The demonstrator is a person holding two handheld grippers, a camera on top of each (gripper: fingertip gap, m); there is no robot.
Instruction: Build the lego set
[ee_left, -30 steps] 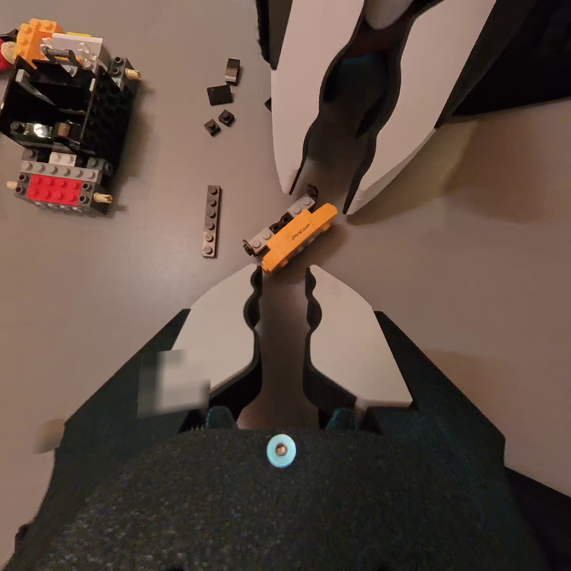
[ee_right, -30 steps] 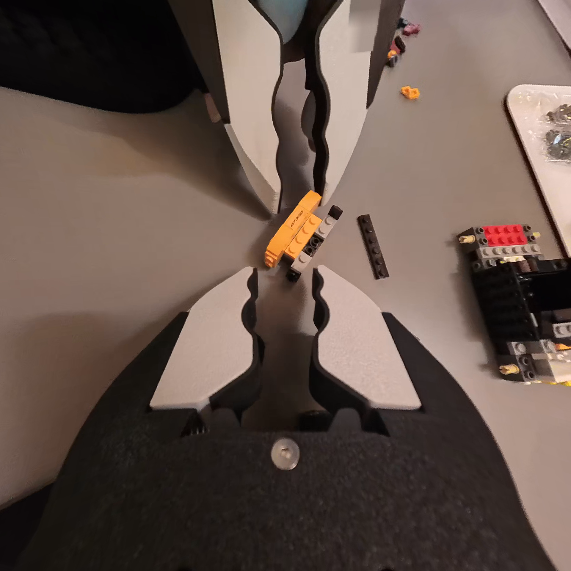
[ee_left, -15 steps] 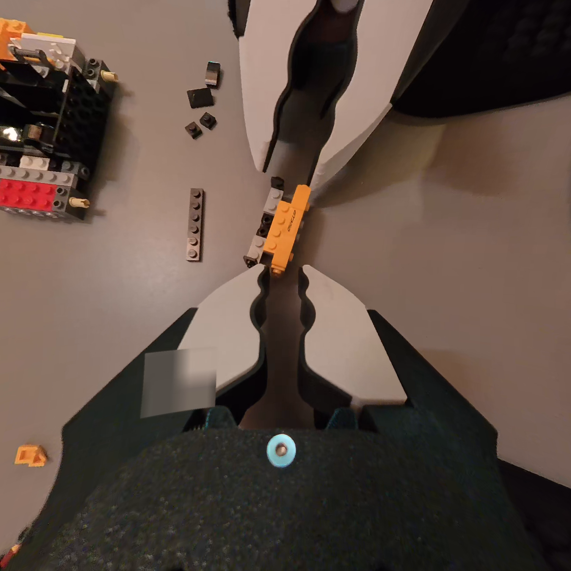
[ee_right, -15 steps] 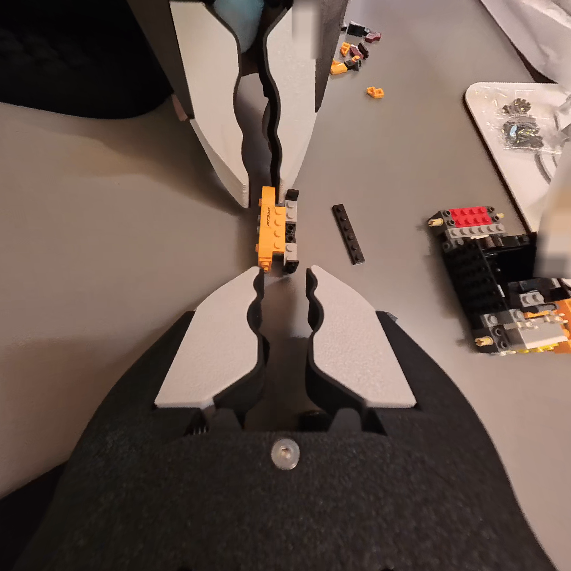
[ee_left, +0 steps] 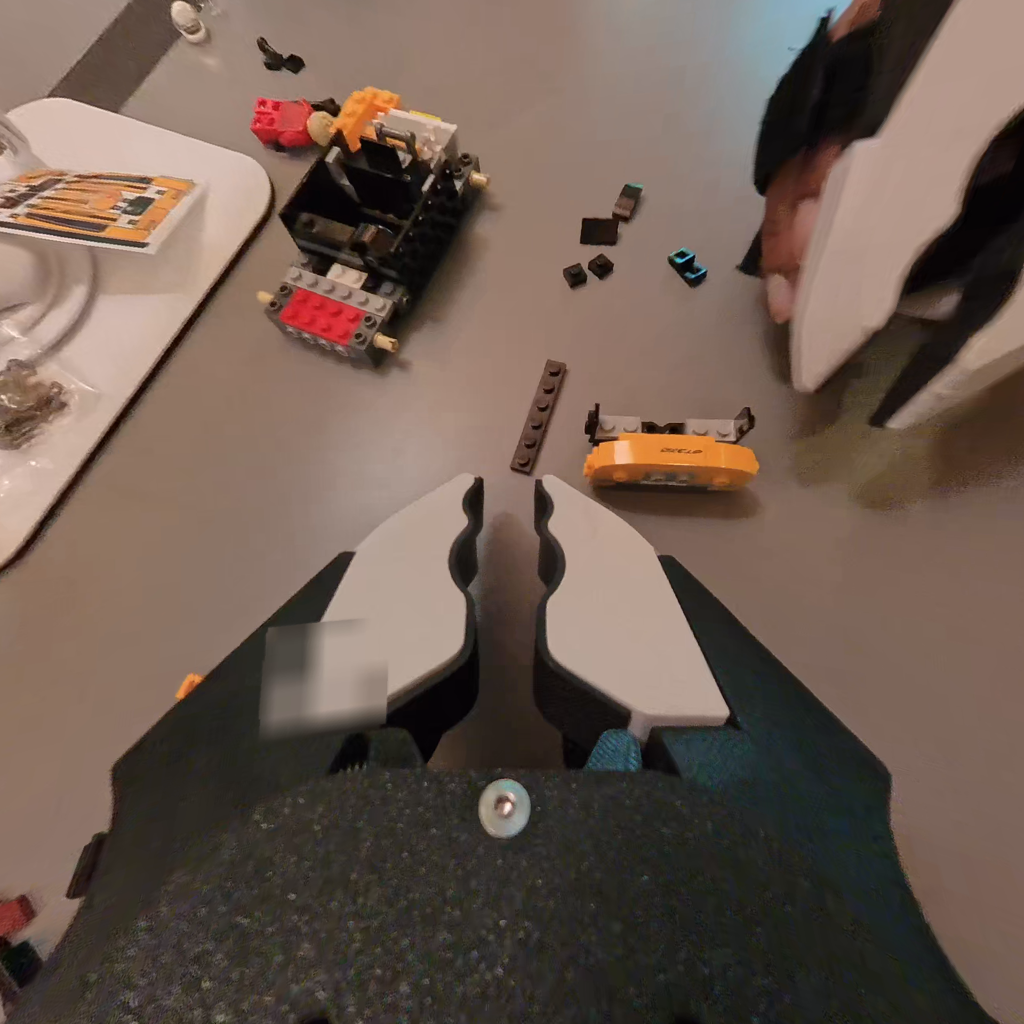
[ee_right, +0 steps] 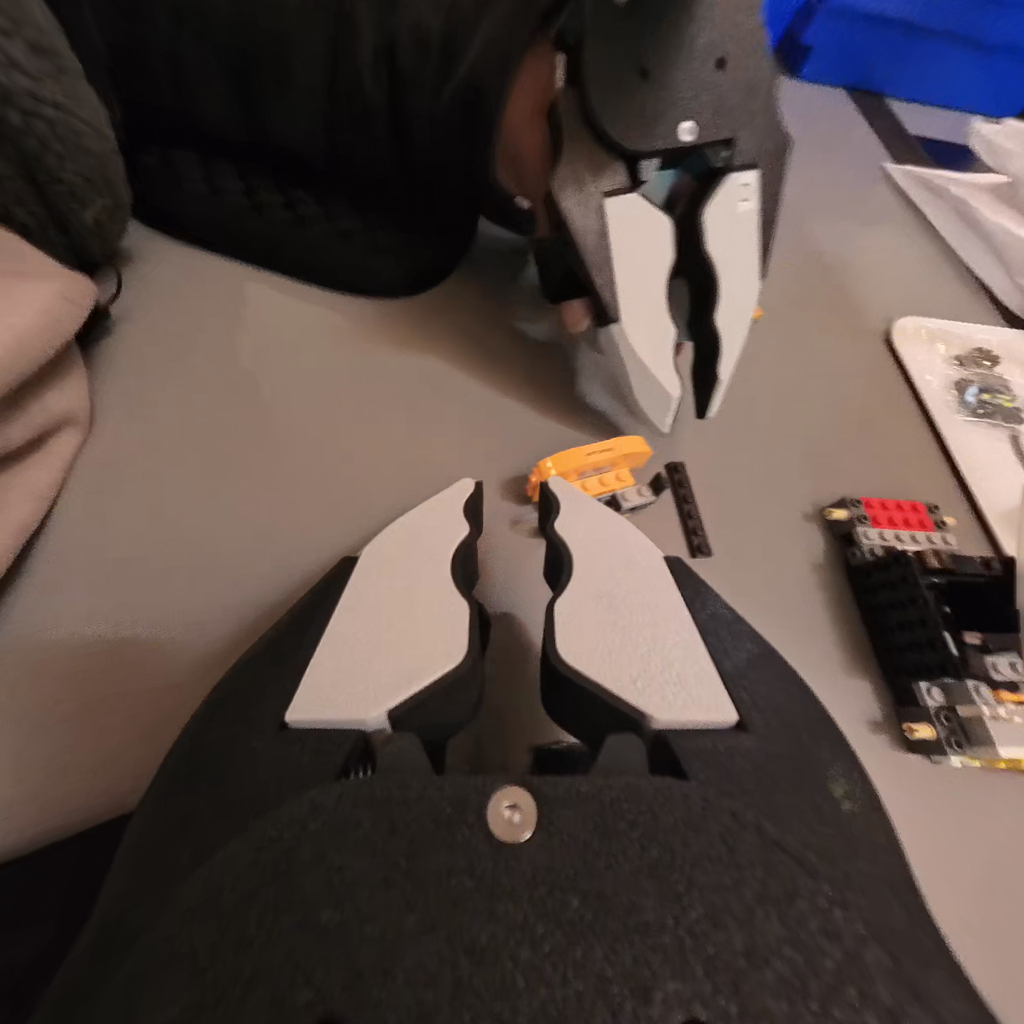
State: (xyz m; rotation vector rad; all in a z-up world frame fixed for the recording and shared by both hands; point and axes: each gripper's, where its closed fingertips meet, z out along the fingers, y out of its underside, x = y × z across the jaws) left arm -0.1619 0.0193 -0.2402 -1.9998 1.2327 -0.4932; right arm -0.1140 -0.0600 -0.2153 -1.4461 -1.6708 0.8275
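Bricks sit scattered on the grey table (ee_left: 831, 637) ahead of both my tools. My left gripper (ee_left: 508, 485) hangs with a narrow gap between its fingers and nothing in it. Just off its right fingertip lies the orange-and-grey sub-assembly (ee_left: 670, 457), and the black one-stud-wide plate (ee_left: 540, 415) lies right in front of its tips, touching neither. Farther ahead and to the left stands the black chassis with the red brick (ee_left: 365, 249), beside a white tray (ee_left: 166, 266) holding a sticker sheet (ee_left: 94, 208).

My right gripper (ee_right: 510, 487) is likewise slightly parted and empty (this view is a bit blurred). The sub-assembly (ee_right: 593, 468) lies just past its right fingertip; whether they touch, I cannot tell. The chassis (ee_right: 914, 609) sits well off to its right.
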